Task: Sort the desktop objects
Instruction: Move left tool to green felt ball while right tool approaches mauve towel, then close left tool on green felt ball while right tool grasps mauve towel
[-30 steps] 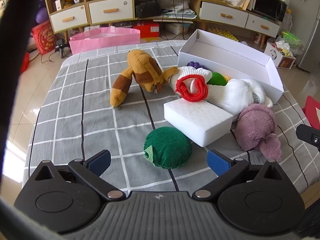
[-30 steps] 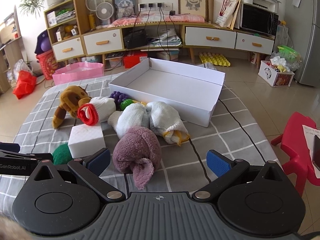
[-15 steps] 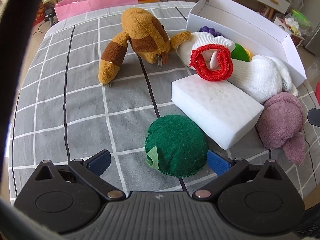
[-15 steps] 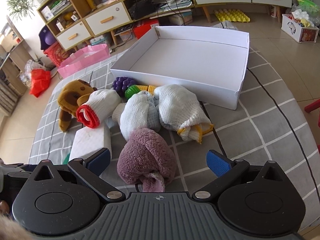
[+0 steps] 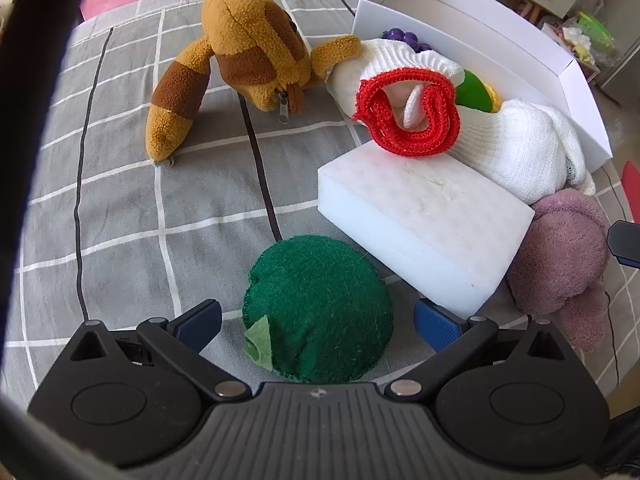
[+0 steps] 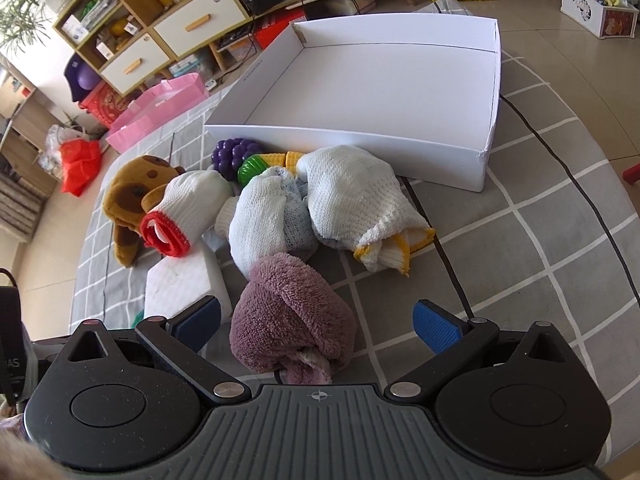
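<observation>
My left gripper (image 5: pixel 318 322) is open, its jaws on either side of a round green felt cushion (image 5: pixel 320 308) lying on the grey checked cloth (image 5: pixel 120 200). My right gripper (image 6: pixel 318 322) is open around a mauve fluffy towel roll (image 6: pixel 294 322), which also shows in the left wrist view (image 5: pixel 560 256). A white foam block (image 5: pixel 424 220) lies between the two. Behind it are a red-cuffed white glove (image 5: pixel 404 112), rolled white cloths (image 6: pixel 352 196), a brown plush dog (image 5: pixel 248 56), toy grapes (image 6: pixel 232 154) and toy corn (image 6: pixel 280 158). The white box (image 6: pixel 400 80) stands empty behind them.
The cloth's right part (image 6: pixel 540 240) is bare grey check. A pink bag (image 6: pixel 156 108) lies past the far left edge. Shelves and drawers (image 6: pixel 168 36) line the back wall. A red stool edge (image 6: pixel 632 172) stands right of the bed.
Both grippers have moved down and forward. The green cushion now sits between the left jaws and the mauve towel between the right jaws. Both stay open.
</observation>
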